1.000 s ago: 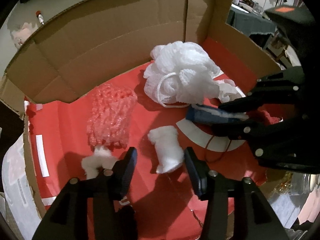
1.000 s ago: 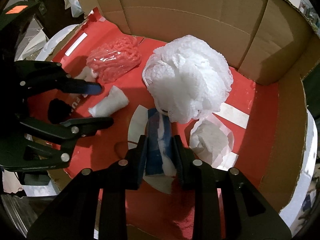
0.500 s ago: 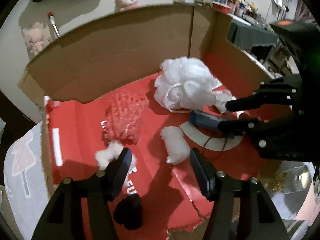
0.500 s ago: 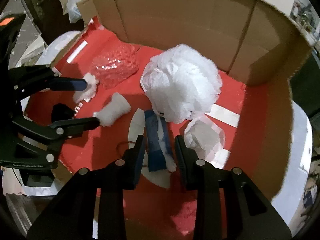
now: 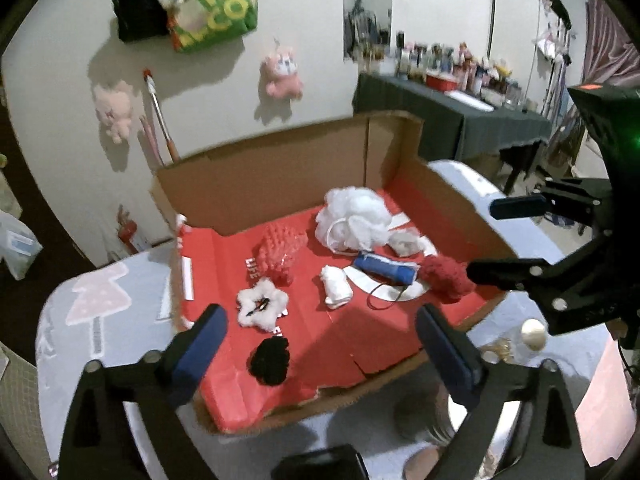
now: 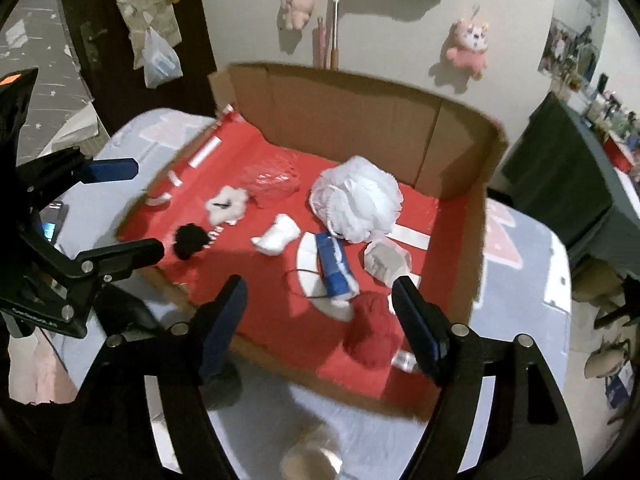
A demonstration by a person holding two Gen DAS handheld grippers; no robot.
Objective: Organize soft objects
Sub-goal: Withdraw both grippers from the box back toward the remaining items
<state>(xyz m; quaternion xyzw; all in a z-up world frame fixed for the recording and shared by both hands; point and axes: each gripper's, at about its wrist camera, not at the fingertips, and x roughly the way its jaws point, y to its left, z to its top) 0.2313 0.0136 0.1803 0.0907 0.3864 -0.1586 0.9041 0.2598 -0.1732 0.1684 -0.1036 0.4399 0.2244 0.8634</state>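
A table (image 6: 516, 240) draped in a pale grey cloth with pink tree prints carries the whole lot. Sitting squarely on it is a cut-open cardboard box (image 6: 360, 120), red inside, brown walls up at the back and right side. Left of the box, a dark phone-like slab (image 6: 50, 220) lies on the cloth, screen glowing faintly. Just in front of the box's near edge there's a round grey blur (image 5: 416, 416) on the cloth, too soft to name. Off the box's near right corner, a clear bottle with a round pale cap (image 5: 532, 332) stands on the table.
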